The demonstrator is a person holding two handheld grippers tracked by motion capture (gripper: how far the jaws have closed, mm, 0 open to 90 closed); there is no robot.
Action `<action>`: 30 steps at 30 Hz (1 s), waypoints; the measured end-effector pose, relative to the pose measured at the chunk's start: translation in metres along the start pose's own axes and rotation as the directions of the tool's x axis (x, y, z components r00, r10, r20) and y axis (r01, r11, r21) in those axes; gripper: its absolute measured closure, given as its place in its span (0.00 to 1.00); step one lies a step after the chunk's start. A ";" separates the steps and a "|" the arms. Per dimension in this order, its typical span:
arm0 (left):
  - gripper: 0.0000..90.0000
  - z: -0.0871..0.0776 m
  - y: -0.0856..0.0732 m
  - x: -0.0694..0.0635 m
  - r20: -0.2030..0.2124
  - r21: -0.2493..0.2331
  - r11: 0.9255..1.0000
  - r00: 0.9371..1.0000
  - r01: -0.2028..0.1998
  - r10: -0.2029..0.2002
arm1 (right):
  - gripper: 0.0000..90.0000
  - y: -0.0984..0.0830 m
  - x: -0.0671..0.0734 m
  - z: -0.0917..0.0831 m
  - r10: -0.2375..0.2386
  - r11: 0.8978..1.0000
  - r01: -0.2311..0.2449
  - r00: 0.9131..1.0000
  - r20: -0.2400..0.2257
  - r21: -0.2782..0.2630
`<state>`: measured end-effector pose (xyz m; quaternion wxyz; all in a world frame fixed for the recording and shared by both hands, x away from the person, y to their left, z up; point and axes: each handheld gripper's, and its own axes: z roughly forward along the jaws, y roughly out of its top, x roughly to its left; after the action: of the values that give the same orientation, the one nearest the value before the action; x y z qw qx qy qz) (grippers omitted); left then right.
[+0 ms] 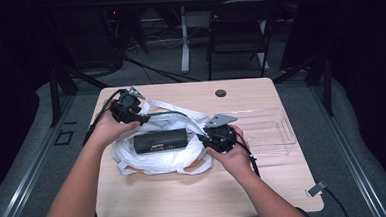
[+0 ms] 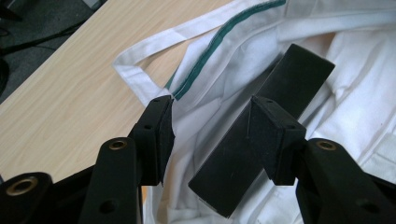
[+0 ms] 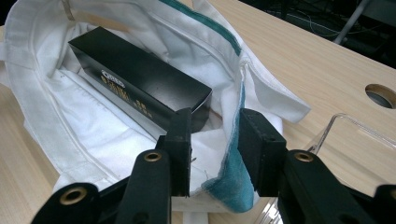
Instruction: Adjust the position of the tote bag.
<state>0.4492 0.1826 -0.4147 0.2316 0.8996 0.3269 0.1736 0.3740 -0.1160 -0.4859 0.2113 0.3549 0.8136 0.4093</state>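
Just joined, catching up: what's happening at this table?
A person works a white cloth bag with tongs in each hand. A black box lies inside the bag's open mouth. The right tongs straddle the bag's rim, jaws apart; the left tongs are open above the box. A clear tray sits to the right.

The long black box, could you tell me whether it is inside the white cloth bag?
Inside: the long black box lies within the white cloth bag's open mouth.

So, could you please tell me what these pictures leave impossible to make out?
- Black box: label print too small to read, right gripper view.
- Its near end: hidden behind the left claw, left gripper view.
- White cloth bag: underside hidden against the table, high view.
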 end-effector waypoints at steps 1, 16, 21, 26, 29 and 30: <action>0.57 -0.001 -0.001 0.001 0.013 -0.001 1.000 1.000 0.005 -0.005 | 0.71 0.000 0.000 0.000 0.002 1.000 -0.001 1.000 0.000 -0.004; 0.51 0.015 -0.007 0.006 0.086 0.092 0.984 0.986 -0.153 0.145 | 0.63 0.001 -0.003 0.005 0.024 1.000 -0.024 1.000 -0.011 -0.013; 0.49 0.023 -0.009 0.007 0.109 0.122 0.974 0.978 -0.189 0.176 | 0.60 0.001 0.000 0.006 0.009 1.000 -0.009 1.000 -0.006 -0.002; 0.47 0.028 -0.010 0.005 0.130 0.118 0.968 0.970 -0.221 0.206 | 0.59 0.000 0.003 0.002 -0.018 1.000 0.018 1.000 0.008 -0.010; 0.44 0.034 -0.010 0.002 0.126 0.138 0.963 0.969 -0.230 0.213 | 0.58 0.000 0.003 -0.001 -0.023 1.000 0.023 1.000 0.009 -0.015; 0.44 0.035 -0.010 0.001 0.125 0.141 0.962 0.968 -0.232 0.215 | 0.58 0.000 0.004 -0.002 -0.028 0.999 0.028 1.000 0.008 -0.020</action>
<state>0.4610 0.1799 -0.4488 0.1575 0.9542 0.2224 0.1235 0.3701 -0.1144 -0.4848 0.2237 0.3430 0.8134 0.4131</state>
